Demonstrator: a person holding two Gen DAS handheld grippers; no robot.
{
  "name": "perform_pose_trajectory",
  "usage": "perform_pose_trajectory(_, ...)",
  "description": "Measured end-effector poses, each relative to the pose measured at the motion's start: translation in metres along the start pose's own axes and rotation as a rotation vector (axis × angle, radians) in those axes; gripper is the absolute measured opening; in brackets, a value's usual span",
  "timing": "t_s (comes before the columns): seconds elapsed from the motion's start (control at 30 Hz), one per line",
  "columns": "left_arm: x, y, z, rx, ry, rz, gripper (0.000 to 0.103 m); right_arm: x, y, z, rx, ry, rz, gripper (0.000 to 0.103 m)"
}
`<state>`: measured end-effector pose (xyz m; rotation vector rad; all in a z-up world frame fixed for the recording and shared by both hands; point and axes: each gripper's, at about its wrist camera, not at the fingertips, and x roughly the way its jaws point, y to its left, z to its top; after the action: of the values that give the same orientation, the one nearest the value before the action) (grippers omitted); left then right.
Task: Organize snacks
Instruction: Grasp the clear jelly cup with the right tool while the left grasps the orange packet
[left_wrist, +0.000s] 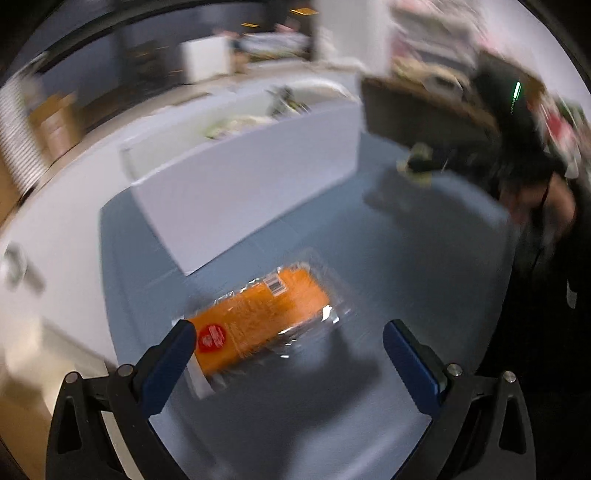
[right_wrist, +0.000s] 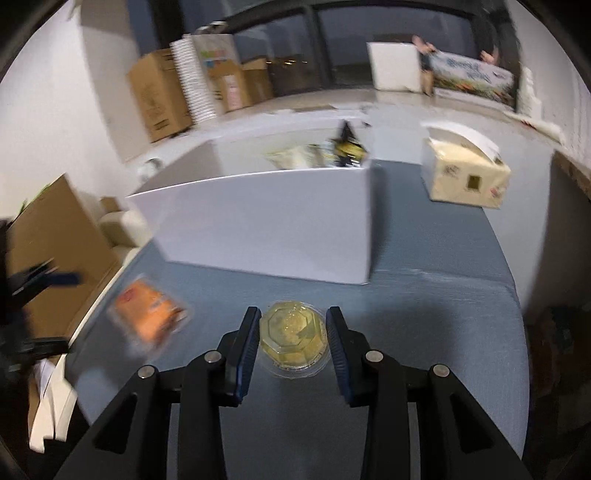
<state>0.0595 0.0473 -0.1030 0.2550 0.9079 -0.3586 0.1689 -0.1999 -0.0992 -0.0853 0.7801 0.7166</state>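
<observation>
An orange snack packet (left_wrist: 258, 314) in clear wrap lies on the blue table (left_wrist: 369, 424) in the left wrist view. My left gripper (left_wrist: 288, 332) is open, its left finger beside the packet's near end, holding nothing. In the right wrist view my right gripper (right_wrist: 291, 325) is shut on a round clear cup of yellow snack (right_wrist: 293, 341), pads against both its sides. The orange packet (right_wrist: 147, 314) lies to its left. A white box (right_wrist: 277, 229) with several snacks inside stands behind; it also shows in the left wrist view (left_wrist: 243, 192).
A cream tissue box (right_wrist: 465, 173) sits at the table's far right. Cardboard boxes (right_wrist: 162, 92) and a stack of cups (right_wrist: 192, 77) stand on the floor beyond. A cardboard box (right_wrist: 55, 240) is off the table's left edge. A person in black (left_wrist: 535, 184) is at the right.
</observation>
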Motion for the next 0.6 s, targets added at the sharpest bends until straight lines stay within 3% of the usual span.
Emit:
perform_pose_trajectory(0.1, 0.019, 0.009, 0.006, 0.159, 0.047, -0.063, 0.103, -0.01, 0.009, -0.006, -0.016, -0.006, 0.03, 0.04)
perform_pose_trajectory(0.27, 0.046, 0.023, 0.017, 0.331, 0.142, -0.282, 0.103, -0.018, 0.016, -0.013, -0.022, -0.008, 0.056, 0.04)
perform_pose_trajectory(0.4, 0.07, 0.031, 0.027, 0.388, 0.196, -0.354, 0.103, -0.02, 0.015, -0.018, -0.019, 0.001, 0.053, 0.04)
perform_pose_trajectory(0.5, 0.092, 0.036, 0.03, 0.412, 0.257, -0.325, 0.103, -0.022, 0.011, -0.023, -0.004, 0.004, 0.05, 0.04)
perform_pose_trajectory(0.6, 0.099, 0.039, 0.028, 0.421, 0.243, -0.333, 0.103, -0.024, 0.005, -0.028, 0.02, 0.006, 0.054, 0.04)
